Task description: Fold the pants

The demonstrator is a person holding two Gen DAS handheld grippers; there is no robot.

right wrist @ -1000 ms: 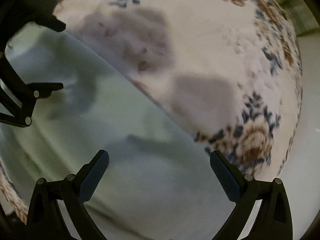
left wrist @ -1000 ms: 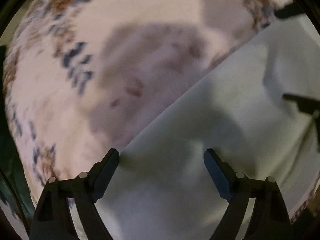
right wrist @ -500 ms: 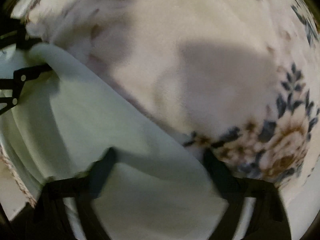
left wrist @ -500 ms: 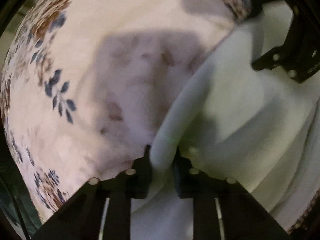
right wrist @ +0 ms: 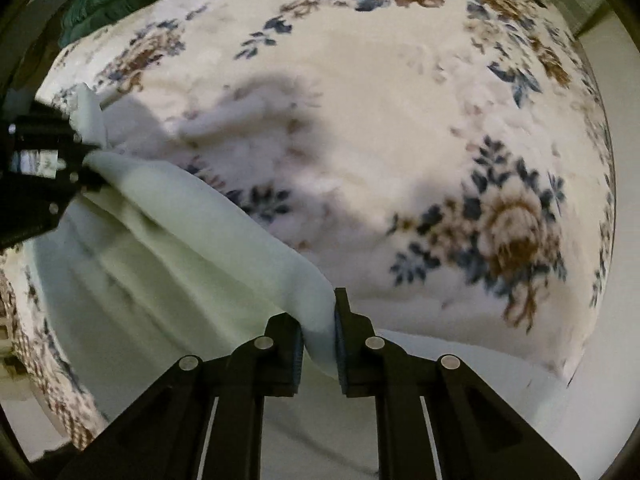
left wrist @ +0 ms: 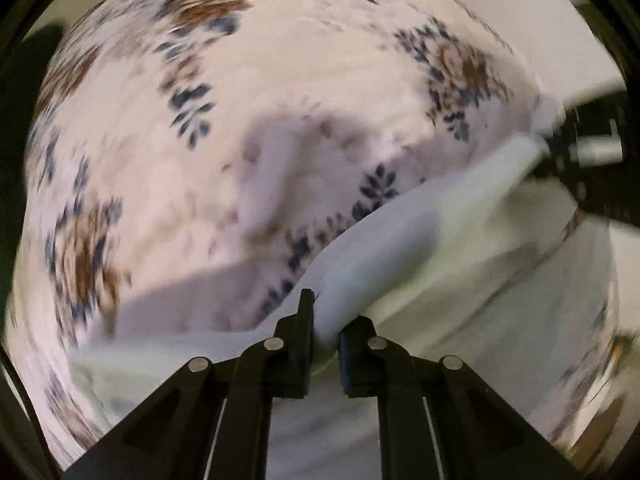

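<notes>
Left wrist: my left hand-held gripper (left wrist: 326,330), spread a second ago, now pinches the pants (left wrist: 420,240) edge, lifted off the floral bedspread (left wrist: 280,100).

Right wrist: my right hand-held gripper (right wrist: 319,326) has just been closing and pinches the same edge. The fold can begin.

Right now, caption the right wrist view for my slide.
Right hand-held gripper pinches the pale pants' edge above a floral blanket.

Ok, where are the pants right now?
The pale pants hang over the floral blanket, one edge pinched between the left tool and right tool.
</notes>
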